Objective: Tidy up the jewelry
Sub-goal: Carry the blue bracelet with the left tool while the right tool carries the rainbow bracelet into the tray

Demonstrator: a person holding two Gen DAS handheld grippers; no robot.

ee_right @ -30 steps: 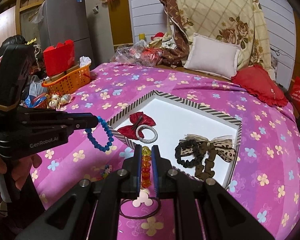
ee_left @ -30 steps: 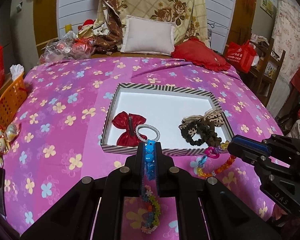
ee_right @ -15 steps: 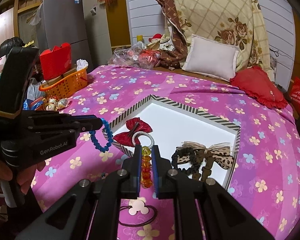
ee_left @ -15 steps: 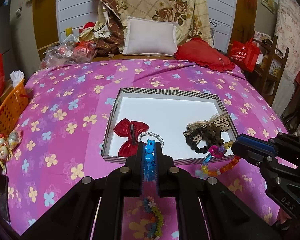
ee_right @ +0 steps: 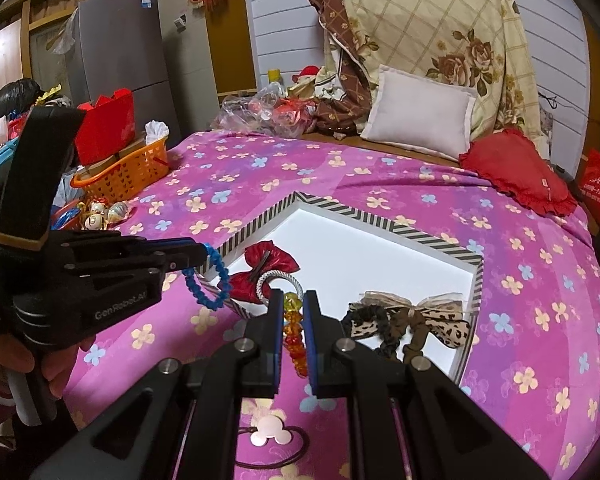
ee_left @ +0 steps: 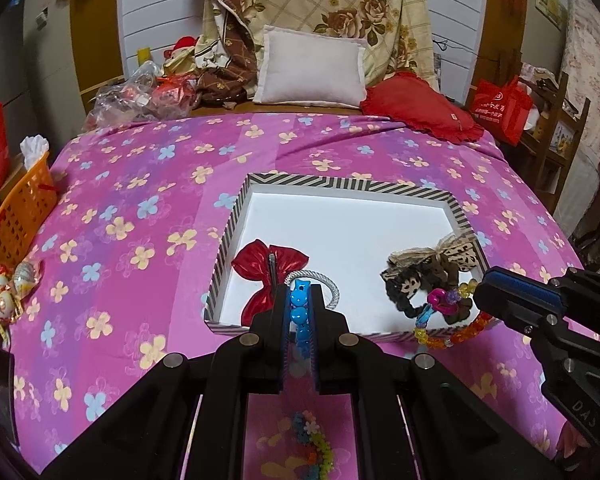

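My left gripper (ee_left: 300,304) is shut on a blue bead bracelet (ee_left: 300,316), held above the near edge of the striped box (ee_left: 340,181); the bracelet hangs as a loop in the right wrist view (ee_right: 208,280). My right gripper (ee_right: 293,312) is shut on an orange and yellow bead bracelet (ee_right: 294,336); it dangles with a pink charm in the left wrist view (ee_left: 444,320). In the white box lie a red bow (ee_left: 270,270), a silver hair tie (ee_left: 332,286) and a leopard-print bow with scrunchie (ee_left: 428,276).
On the pink flowered bedspread near me lie a multicoloured flower bracelet (ee_left: 312,446) and a hair tie with a pink mouse-shaped charm (ee_right: 268,434). An orange basket (ee_right: 128,168) stands at the bed's left edge. Pillows (ee_left: 312,68) lie at the head.
Both grippers have risen and moved forward toward the box's near edge, each still holding its bracelet. The box contents have not moved.
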